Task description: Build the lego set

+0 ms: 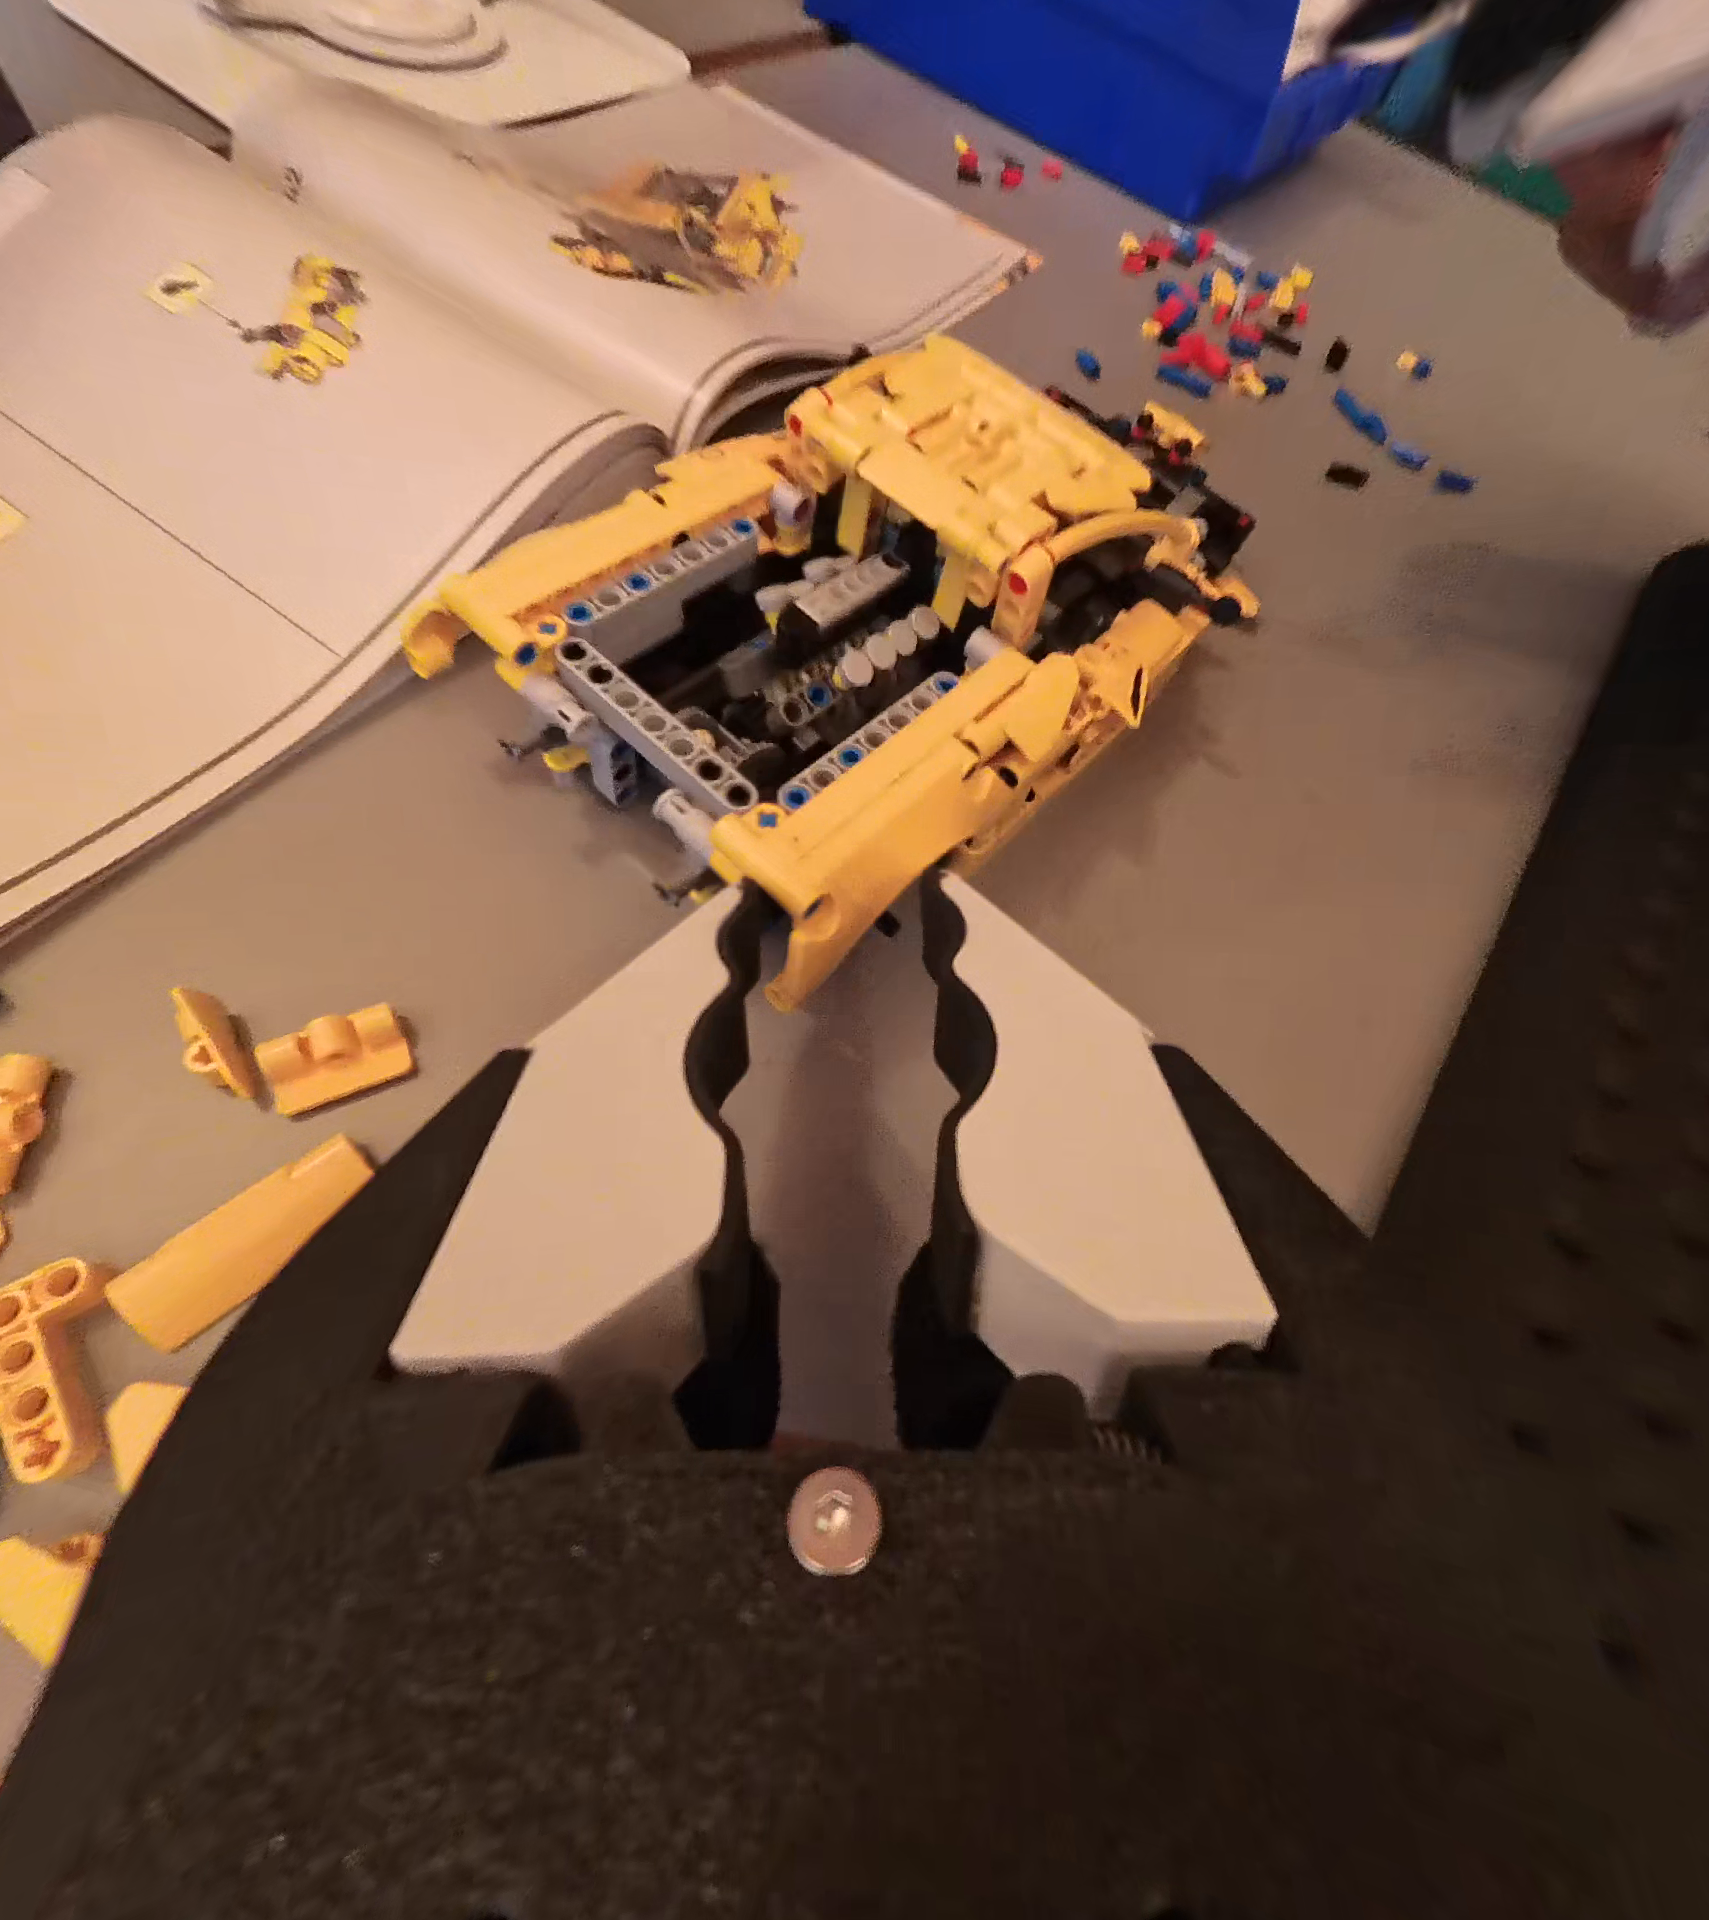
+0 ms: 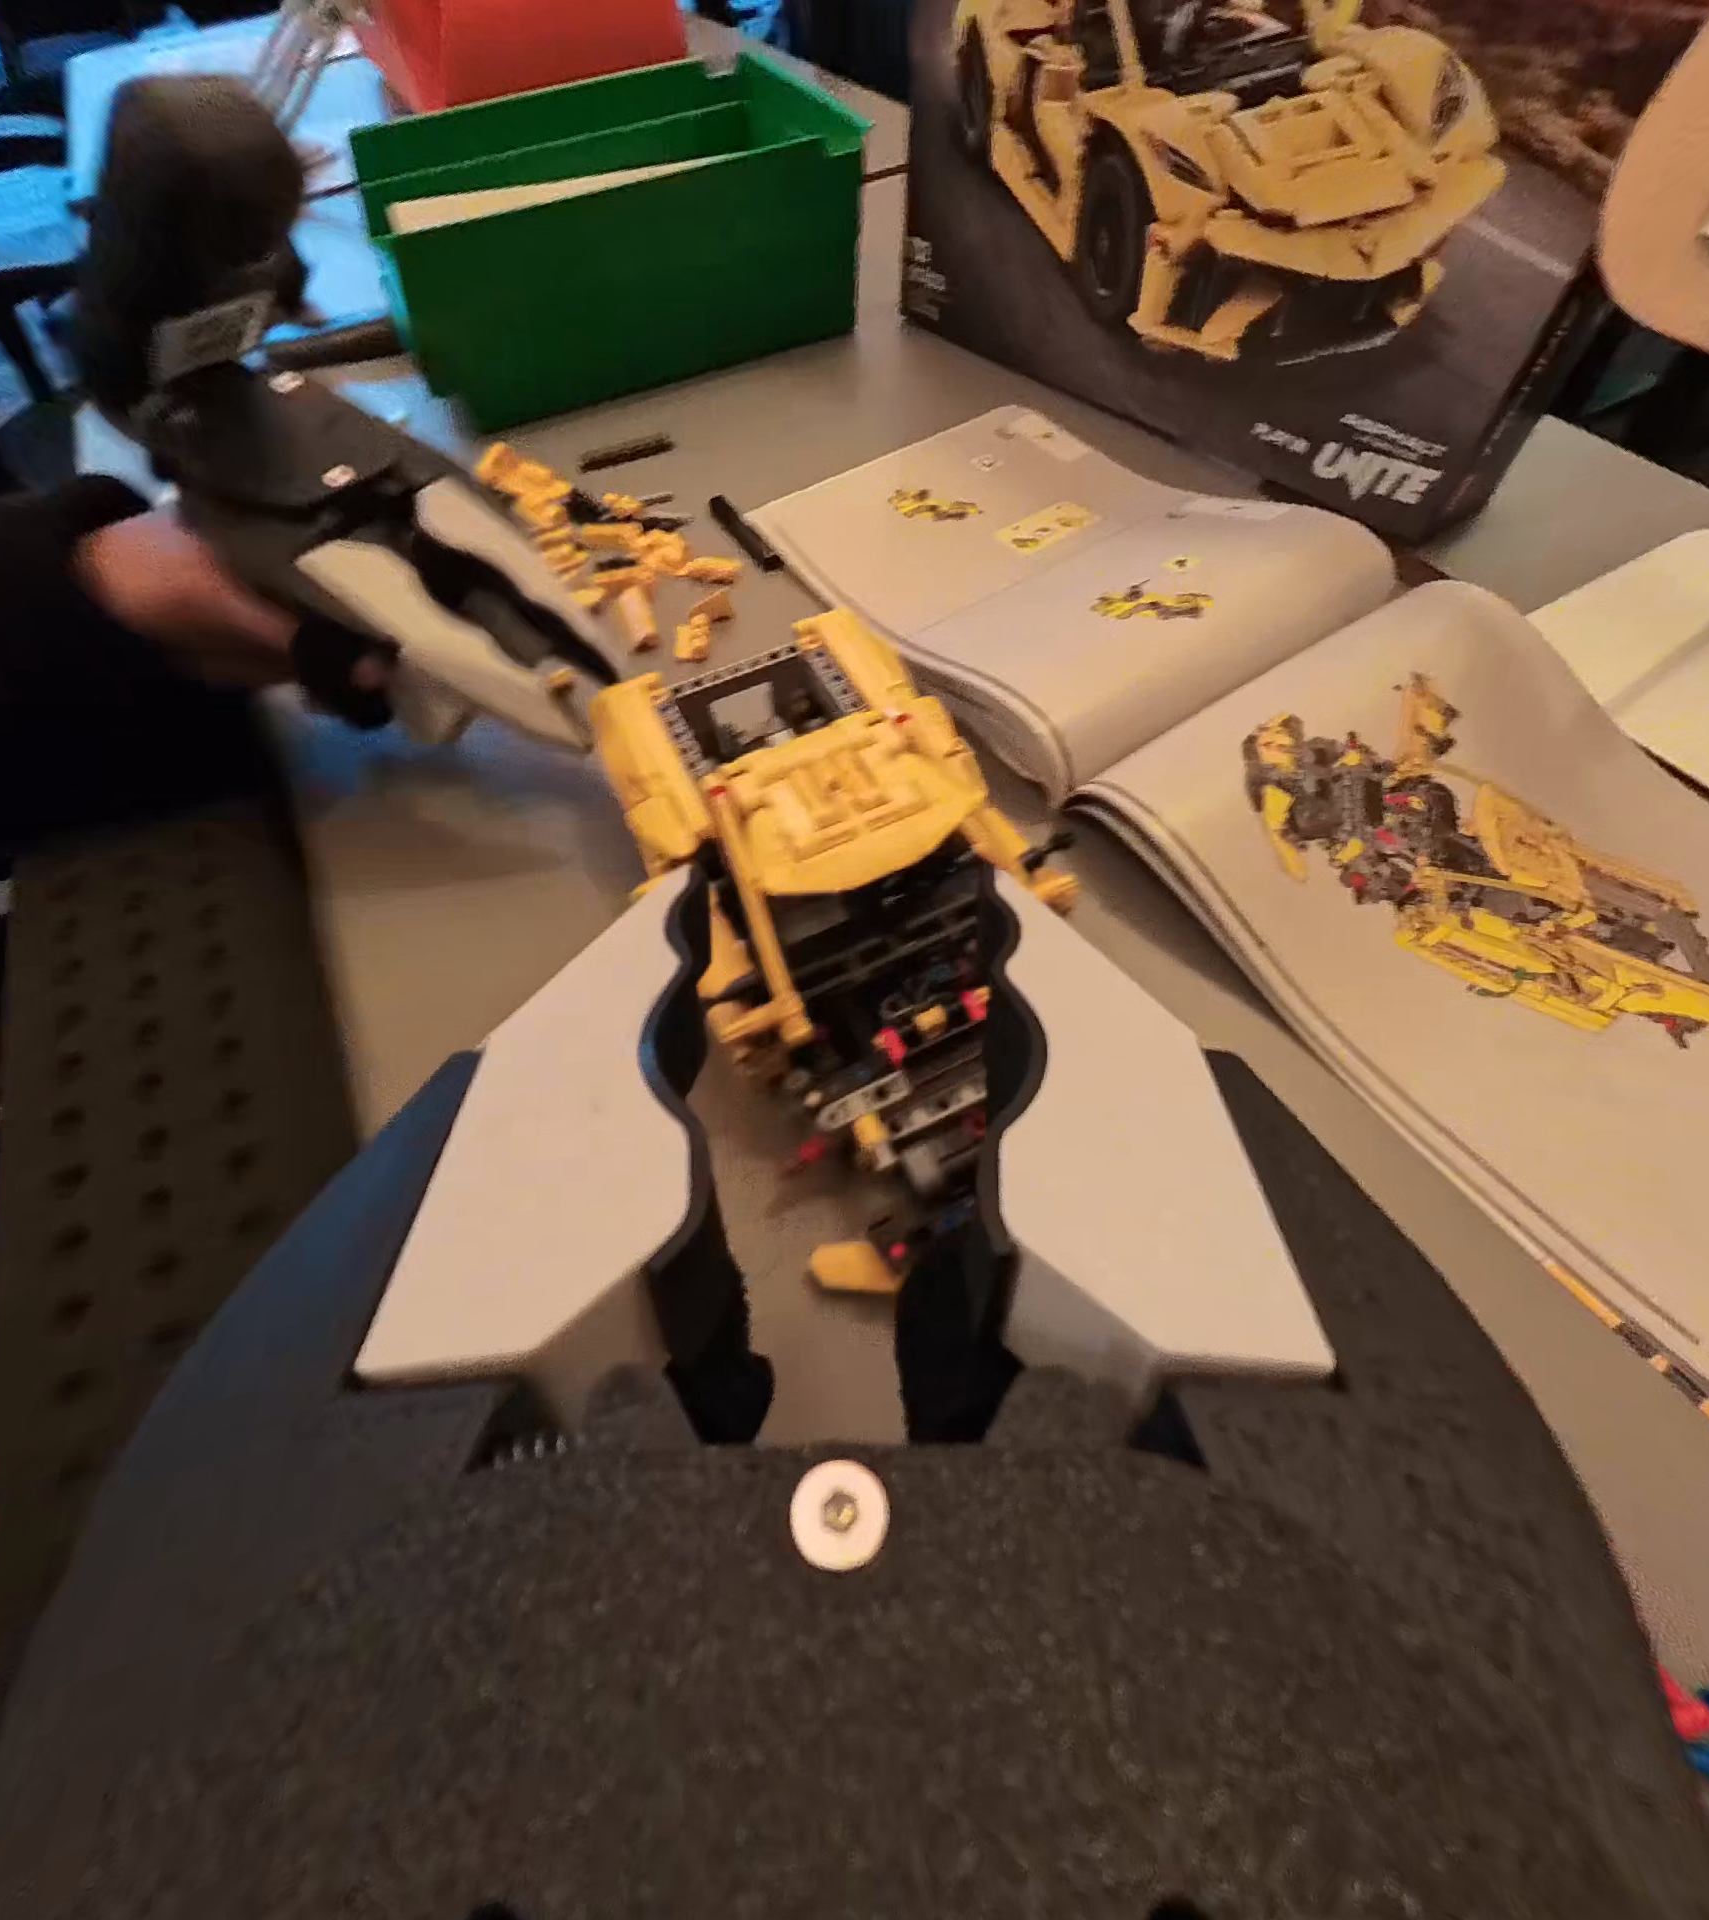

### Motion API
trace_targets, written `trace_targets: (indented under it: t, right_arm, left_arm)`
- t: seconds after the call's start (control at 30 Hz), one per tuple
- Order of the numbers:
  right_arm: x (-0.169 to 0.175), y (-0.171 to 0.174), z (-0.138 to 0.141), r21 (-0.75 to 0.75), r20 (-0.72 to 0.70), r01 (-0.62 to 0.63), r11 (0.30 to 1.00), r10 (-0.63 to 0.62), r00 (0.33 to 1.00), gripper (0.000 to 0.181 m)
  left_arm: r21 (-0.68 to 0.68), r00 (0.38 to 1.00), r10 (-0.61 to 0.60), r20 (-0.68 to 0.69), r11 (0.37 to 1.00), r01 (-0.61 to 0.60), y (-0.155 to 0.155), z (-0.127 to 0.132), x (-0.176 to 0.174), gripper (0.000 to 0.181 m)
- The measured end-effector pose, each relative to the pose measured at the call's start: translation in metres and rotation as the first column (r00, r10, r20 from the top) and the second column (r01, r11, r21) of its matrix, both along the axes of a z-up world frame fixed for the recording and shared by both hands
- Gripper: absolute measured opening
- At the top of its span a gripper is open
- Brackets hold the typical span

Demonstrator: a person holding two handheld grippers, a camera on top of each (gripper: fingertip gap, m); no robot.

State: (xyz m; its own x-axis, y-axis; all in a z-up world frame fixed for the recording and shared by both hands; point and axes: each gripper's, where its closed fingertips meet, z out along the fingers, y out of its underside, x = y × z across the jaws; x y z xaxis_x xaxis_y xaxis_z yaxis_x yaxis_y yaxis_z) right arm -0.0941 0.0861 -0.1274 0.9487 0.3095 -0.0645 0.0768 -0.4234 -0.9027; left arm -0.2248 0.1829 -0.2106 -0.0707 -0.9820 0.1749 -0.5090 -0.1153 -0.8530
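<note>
Left gripper (image 1: 834, 914) is seen clamped on the near tip of one yellow side rail of the half-built car (image 1: 829, 634), jaws drawn close with just that panel end pinched between them. Right gripper (image 2: 845, 935) is set around the dark rear end of the same model, jaws spread fairly wide with the frame between them; whether the pads are actually pressing on it can't be told from this angle, and the motion blur doesn't help.

The car is sat on the grey table (image 1: 1297, 831), partly on the edge of the open instruction book (image 1: 206, 468), with loose yellow panels (image 1: 237, 1257) near the left gripper and a scatter of small red and blue pins (image 1: 1224, 322) off to the far side. The set's box (image 2: 1245, 239) and a green bin (image 2: 621, 229) are seen further back.

Handling-wise, it's judged to be light-ish but bulky and stiff in the beam frame only. The yellow skin panels are probably held by a few pins and could be popped off or flexed if the whole thing is levered from a rail tip. A grip on the grey perforated beams (image 1: 663, 727) or the dense black chassis would be reckoned safer. Smooth plastic, so slipping is likely under a twisting load.
</note>
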Motion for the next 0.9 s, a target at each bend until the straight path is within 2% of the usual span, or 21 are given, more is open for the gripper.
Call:
trace_targets:
  t: [0.1, 0.23, 0.3, 0.4, 0.5, 0.57, 0.7, 0.8, 0.9]
  right_arm:
    - [0.025, 0.028, -0.012, 0.006, -0.093, 0.134, 0.991, -0.133, 0.987, 0.049]
    - [0.036, 0.041, -0.033, 0.073, -0.213, 0.233, 0.970, -0.213, 0.953, 0.042]
    - [0.038, 0.037, -0.046, 0.027, -0.158, 0.229, 0.973, -0.222, 0.962, 0.043]
    - [0.059, 0.029, -0.055, 0.038, -0.035, 0.299, 0.953, -0.298, 0.954, 0.037]
    - [0.071, 0.025, -0.057, 0.010, -0.066, 0.342, 0.940, -0.341, 0.938, 0.036]
    - [0.072, 0.024, -0.068, -0.056, -0.111, 0.333, 0.941, -0.337, 0.935, 0.039]
    - [0.065, 0.019, -0.087, -0.161, -0.096, 0.268, 0.950, -0.286, 0.954, 0.039]
    - [0.048, 0.020, -0.095, -0.222, -0.165, 0.187, 0.957, -0.226, 0.960, 0.044]
    - [0.042, 0.019, -0.099, -0.240, -0.148, 0.160, 0.958, -0.199, 0.969, 0.042]
  left_arm:
    - [0.060, 1.000, 0.003, -0.022, 0.998, -0.002, -0.002, -0.005, 0.001, 0.030]
    - [0.044, 0.999, 0.003, -0.041, 0.999, -0.001, -0.002, -0.009, 0.000, 0.025]
    - [0.040, 0.999, 0.013, -0.039, 0.999, -0.012, 0.002, -0.009, -0.001, 0.028]
    - [0.064, 0.998, 0.054, -0.032, 0.997, -0.052, 0.011, -0.008, -0.002, 0.030]
    - [0.044, 0.998, 0.064, -0.010, 0.997, -0.063, 0.015, -0.005, -0.004, 0.030]
    - [0.012, 0.998, 0.059, 0.010, 0.998, -0.059, 0.014, -0.001, -0.003, 0.030]
    - [-0.035, 0.997, 0.037, 0.066, 0.999, -0.035, 0.010, 0.010, -0.002, 0.028]
    - [-0.031, 0.997, 0.035, 0.069, 0.999, -0.033, 0.011, 0.011, -0.002, 0.023]
    - [-0.021, 0.997, 0.034, 0.070, 0.999, -0.033, 0.011, 0.010, -0.001, 0.022]
